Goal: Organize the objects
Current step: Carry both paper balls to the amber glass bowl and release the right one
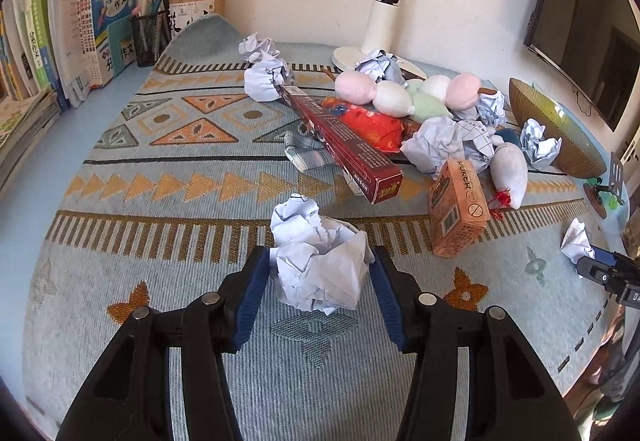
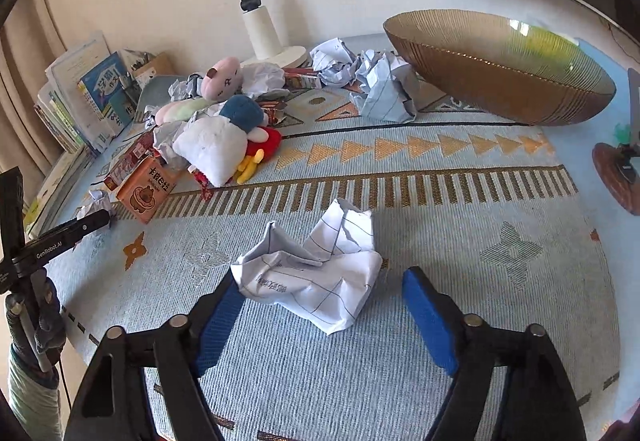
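My left gripper (image 1: 318,273) has its blue pads on both sides of a crumpled paper ball (image 1: 320,261) lying on the patterned cloth; both pads touch it. My right gripper (image 2: 324,295) is open around a crumpled lined sheet (image 2: 316,277); the left pad touches it, the right pad stands apart. That sheet and the right gripper also show in the left wrist view (image 1: 576,241) at the far right. A pile of plush toys (image 1: 400,93), paper balls (image 1: 440,145), a long red box (image 1: 344,137) and an orange box (image 1: 458,209) lies further back.
A gold ribbed bowl (image 2: 500,81) leans at the back right. A white lamp base (image 2: 276,55) stands at the wall. Books (image 1: 60,41) and a mesh pen holder (image 1: 150,37) line the left edge. A small brown stand (image 2: 616,173) sits at the right edge.
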`<state>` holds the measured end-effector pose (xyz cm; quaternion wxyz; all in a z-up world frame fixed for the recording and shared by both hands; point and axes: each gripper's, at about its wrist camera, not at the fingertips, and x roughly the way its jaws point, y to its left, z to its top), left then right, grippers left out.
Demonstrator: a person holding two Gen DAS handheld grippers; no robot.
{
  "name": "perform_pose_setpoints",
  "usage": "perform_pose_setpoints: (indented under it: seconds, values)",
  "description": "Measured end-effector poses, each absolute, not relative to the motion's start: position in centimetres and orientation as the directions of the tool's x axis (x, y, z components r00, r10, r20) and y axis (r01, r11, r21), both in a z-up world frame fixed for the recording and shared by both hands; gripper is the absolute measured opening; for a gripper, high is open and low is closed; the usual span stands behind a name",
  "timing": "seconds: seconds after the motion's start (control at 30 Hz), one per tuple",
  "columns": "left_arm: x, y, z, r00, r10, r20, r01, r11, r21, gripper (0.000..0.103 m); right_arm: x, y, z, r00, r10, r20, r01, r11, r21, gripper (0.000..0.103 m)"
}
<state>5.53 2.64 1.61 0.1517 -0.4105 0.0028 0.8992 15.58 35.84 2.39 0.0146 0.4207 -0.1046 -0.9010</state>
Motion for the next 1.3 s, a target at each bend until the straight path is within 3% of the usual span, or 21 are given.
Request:
perform_pose_setpoints:
  seconds: [0.17, 0.3, 0.43, 0.77, 0.83, 0.87, 0.9, 0.93, 1.07, 1.23, 1.3]
  values:
    - [6.4, 4.1, 5.3, -0.669, 0.277, -0.69, -0.304, -0.949, -0.086, 0.049, 16.8, 37.3, 5.0, -0.705, -0.127, -0.698, -0.056, -0.971, 0.234, 0.054]
    - [6.5, 8.6, 10.9, -0.697, 0.377, -0.609, -0.421, -0.904, -0.078, 0.049, 17.5, 40.6, 9.6, -0.793, -0.059, -0.607, -0.102, -0.969, 0.227, 0.054]
    - [5.0, 16.3, 14.4, -0.62, 0.523, -0.585, -0.573, -0.811, -0.117, 0.049, 17.3, 45.0, 13.3, -0.842, 0.057, -0.536, -0.203, -0.955, 0.218, 0.054]
    - [-0.3, 33.3, 14.9, -0.435, 0.686, -0.583, -0.732, -0.646, -0.214, 0.049, 12.3, 52.1, 15.2, -0.79, 0.207, -0.577, -0.368, -0.913, 0.176, 0.054]
    - [-1.0, 36.0, 14.2, -0.473, 0.638, -0.608, -0.728, -0.671, -0.137, 0.052, 11.0, 52.7, 14.9, -0.778, 0.216, -0.59, -0.374, -0.913, 0.16, 0.06]
    - [-1.5, 37.2, 13.9, -0.492, 0.619, -0.613, -0.724, -0.682, -0.107, 0.057, 10.3, 52.8, 14.6, -0.769, 0.223, -0.6, -0.372, -0.918, 0.136, 0.076]
    - [-2.1, 38.0, 13.4, -0.484, 0.612, -0.625, -0.726, -0.68, -0.104, 0.063, 9.8, 53.0, 14.2, -0.757, 0.238, -0.609, -0.38, -0.918, 0.113, 0.086]
    - [-2.6, 38.6, 13.0, -0.471, 0.606, -0.641, -0.726, -0.679, -0.109, 0.079, 9.8, 53.4, 13.8, -0.75, 0.255, -0.61, -0.393, -0.914, 0.102, 0.086]
    - [-2.9, 37.3, 12.5, -0.462, 0.615, -0.639, -0.712, -0.686, -0.146, 0.081, 11.3, 54.1, 12.9, -0.763, 0.225, -0.607, -0.394, -0.905, 0.16, 0.086]
    - [-1.2, 31.6, 14.6, -0.5, 0.649, -0.573, -0.695, -0.696, -0.182, 0.082, 13.9, 52.2, 12.9, -0.797, 0.17, -0.58, -0.346, -0.915, 0.208, 0.088]
    - [0.0, 28.2, 15.9, -0.539, 0.651, -0.535, -0.674, -0.714, -0.19, 0.082, 14.7, 50.5, 13.1, -0.811, 0.141, -0.568, -0.316, -0.923, 0.221, 0.102]
